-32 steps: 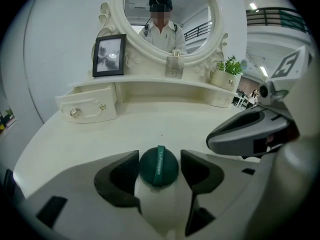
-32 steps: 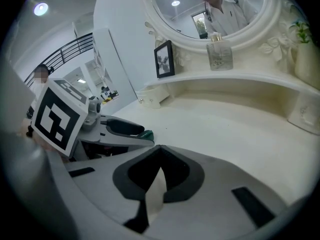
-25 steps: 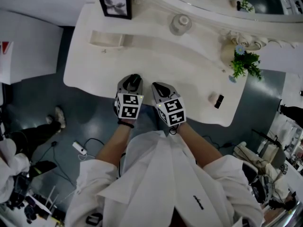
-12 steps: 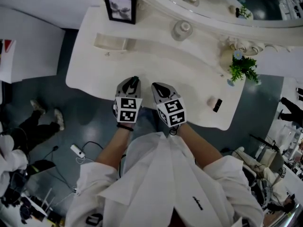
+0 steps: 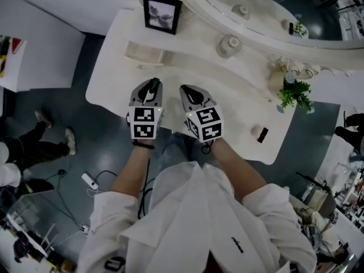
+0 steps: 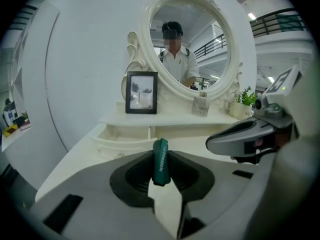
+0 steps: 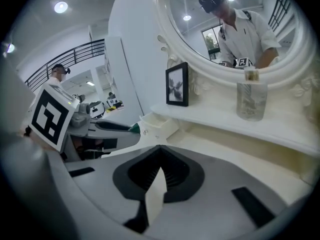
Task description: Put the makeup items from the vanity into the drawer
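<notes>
My left gripper is shut on a small dark green makeup tube that stands upright between its pads. In the head view the left gripper hangs over the white vanity top, a little in front of the open drawer. That drawer lies straight ahead of the tube. My right gripper is shut with nothing in it and sits right beside the left one. A small black makeup item lies near the vanity's front right edge.
A black picture frame and a glass jar stand on the back shelf under the oval mirror. A potted plant sits at the right end. Cables and a person's legs are on the floor at left.
Both grippers have moved forward over the vanity top, the left one further towards the open drawer. The green tube now shows at the left gripper's tip.
</notes>
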The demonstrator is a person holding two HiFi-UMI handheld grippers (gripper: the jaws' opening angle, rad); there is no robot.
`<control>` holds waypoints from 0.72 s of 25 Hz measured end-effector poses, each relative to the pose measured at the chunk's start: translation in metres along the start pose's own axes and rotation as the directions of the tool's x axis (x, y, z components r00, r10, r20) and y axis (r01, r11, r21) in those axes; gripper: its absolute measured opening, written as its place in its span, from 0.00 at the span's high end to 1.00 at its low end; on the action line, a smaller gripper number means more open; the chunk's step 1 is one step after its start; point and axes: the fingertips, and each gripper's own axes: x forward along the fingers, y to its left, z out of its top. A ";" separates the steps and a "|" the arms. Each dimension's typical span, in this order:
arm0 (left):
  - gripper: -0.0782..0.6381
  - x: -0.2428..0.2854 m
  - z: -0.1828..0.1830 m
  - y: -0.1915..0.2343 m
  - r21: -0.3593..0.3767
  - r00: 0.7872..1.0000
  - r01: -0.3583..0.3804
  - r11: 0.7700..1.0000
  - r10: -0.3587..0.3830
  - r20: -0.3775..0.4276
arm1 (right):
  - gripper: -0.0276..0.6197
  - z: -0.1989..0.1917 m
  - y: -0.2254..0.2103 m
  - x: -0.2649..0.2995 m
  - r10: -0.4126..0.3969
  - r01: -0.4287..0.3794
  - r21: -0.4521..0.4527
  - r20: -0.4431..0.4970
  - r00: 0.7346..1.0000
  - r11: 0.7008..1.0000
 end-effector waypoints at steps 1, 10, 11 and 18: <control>0.74 0.000 0.004 0.004 0.001 1.000 -0.004 1.000 0.004 0.007 | 0.93 0.008 0.002 0.004 0.005 -0.005 -0.007 0.008 1.000 1.000; 0.76 0.015 0.035 0.024 0.004 0.998 -0.017 1.000 0.017 0.059 | 0.93 0.060 0.006 0.050 0.034 -0.031 -0.060 0.049 0.998 0.998; 0.76 0.018 0.038 0.026 0.006 0.998 -0.016 1.000 0.016 0.061 | 0.93 0.064 0.006 0.054 0.038 -0.035 -0.060 0.053 0.998 0.998; 0.76 0.037 0.048 0.035 0.014 0.998 -0.013 1.000 0.012 0.060 | 0.93 0.074 0.005 0.078 0.060 -0.056 -0.075 0.052 0.997 0.996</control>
